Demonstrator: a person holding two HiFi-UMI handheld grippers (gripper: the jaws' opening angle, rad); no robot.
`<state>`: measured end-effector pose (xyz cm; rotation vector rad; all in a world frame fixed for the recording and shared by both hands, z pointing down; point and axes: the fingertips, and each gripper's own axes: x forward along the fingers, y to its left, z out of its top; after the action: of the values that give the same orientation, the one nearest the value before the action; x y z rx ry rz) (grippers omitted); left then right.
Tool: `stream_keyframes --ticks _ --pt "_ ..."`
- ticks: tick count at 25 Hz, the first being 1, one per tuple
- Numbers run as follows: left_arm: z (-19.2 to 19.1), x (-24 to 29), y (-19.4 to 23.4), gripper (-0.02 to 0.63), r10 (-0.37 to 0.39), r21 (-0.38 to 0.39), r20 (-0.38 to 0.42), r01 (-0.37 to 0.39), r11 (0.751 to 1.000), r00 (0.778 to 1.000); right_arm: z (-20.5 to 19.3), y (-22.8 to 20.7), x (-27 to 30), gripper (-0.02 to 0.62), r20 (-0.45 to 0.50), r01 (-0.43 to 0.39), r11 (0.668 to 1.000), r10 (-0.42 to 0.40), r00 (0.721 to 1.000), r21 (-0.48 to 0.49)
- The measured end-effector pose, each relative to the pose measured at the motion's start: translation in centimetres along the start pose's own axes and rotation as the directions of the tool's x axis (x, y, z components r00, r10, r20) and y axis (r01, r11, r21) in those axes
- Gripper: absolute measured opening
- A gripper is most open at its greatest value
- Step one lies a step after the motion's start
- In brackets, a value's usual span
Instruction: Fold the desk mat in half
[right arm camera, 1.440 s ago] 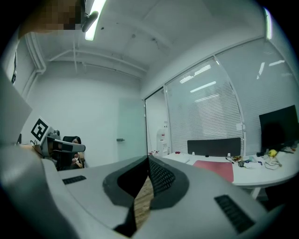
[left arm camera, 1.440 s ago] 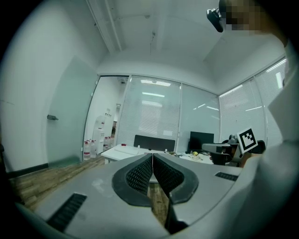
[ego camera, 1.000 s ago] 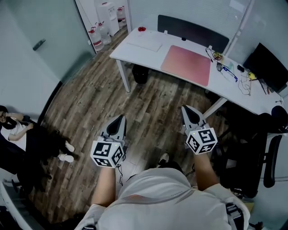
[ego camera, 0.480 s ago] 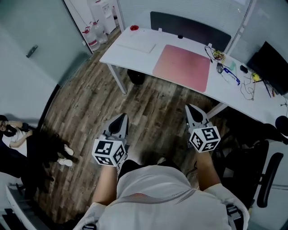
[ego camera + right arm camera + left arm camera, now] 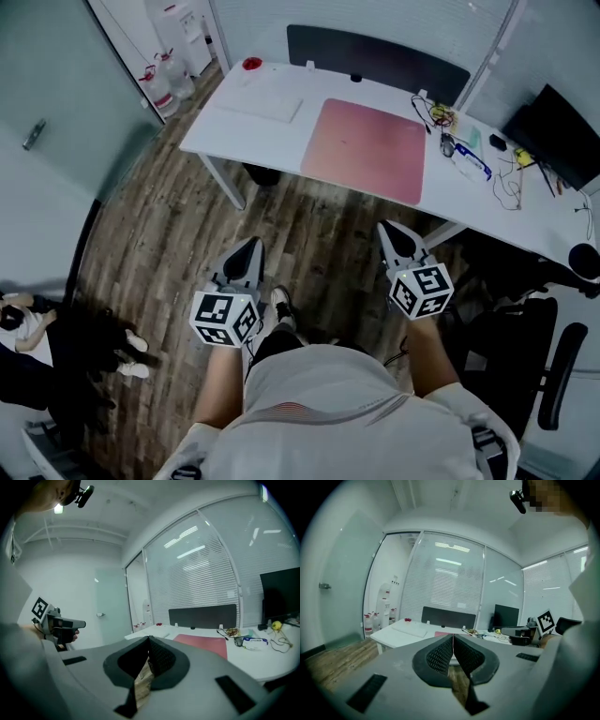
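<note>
Desk mat, pink, just the one, lies flat and unfolded on the white table, about mid-table and close to its near edge. Nothing is folded yet, so I'd call this the approach. Both grippers hang short of the table's near edge, over the wooden floor, touching nothing.

Left gripper: jaws pressed together, empty. Right gripper: same, jaws closed tip to tip with nothing between them.

Next move as I read it: get in over the table's near edge, spread both sets of jaws, and take one edge of the mat at two spots so it can be carried over onto the opposite edge. The mat lies thin and flush on the table, so slipping a jaw under it looks like the tricky bit.

Count on the table:
- one mat
- one white flat pad toward the left end
- one small red thing at the far-left corner
- one dark monitor at the right end

Two grippers, one table.
</note>
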<state>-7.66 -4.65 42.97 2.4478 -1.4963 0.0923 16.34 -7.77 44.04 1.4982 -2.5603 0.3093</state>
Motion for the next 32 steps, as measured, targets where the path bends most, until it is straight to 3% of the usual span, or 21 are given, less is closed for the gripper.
stream_keyframes --ticks 10,15,23,32 --pt "4.6 8.6 11.1 0.017 -0.116 0.016 0.006 0.116 0.993 0.993 4.6 1.1 11.8 0.052 -0.026 0.099 0.993 -0.101 0.995 -0.058" --pt "5.0 11.1 14.7 0.017 -0.160 0.010 -0.012 0.160 0.987 0.987 4.6 1.6 15.7 0.051 -0.060 0.131 0.989 -0.134 0.989 -0.065" --pt "4.7 14.9 16.8 0.016 -0.174 -0.010 -0.032 0.174 0.985 0.984 4.1 0.1 19.5 0.052 -0.091 0.135 0.989 -0.140 0.986 -0.061" --pt "4.7 19.7 15.6 0.015 -0.089 -0.028 -0.055 0.088 0.996 0.994 3.3 -5.4 22.9 0.052 -0.118 0.058 0.998 -0.062 0.991 -0.037"
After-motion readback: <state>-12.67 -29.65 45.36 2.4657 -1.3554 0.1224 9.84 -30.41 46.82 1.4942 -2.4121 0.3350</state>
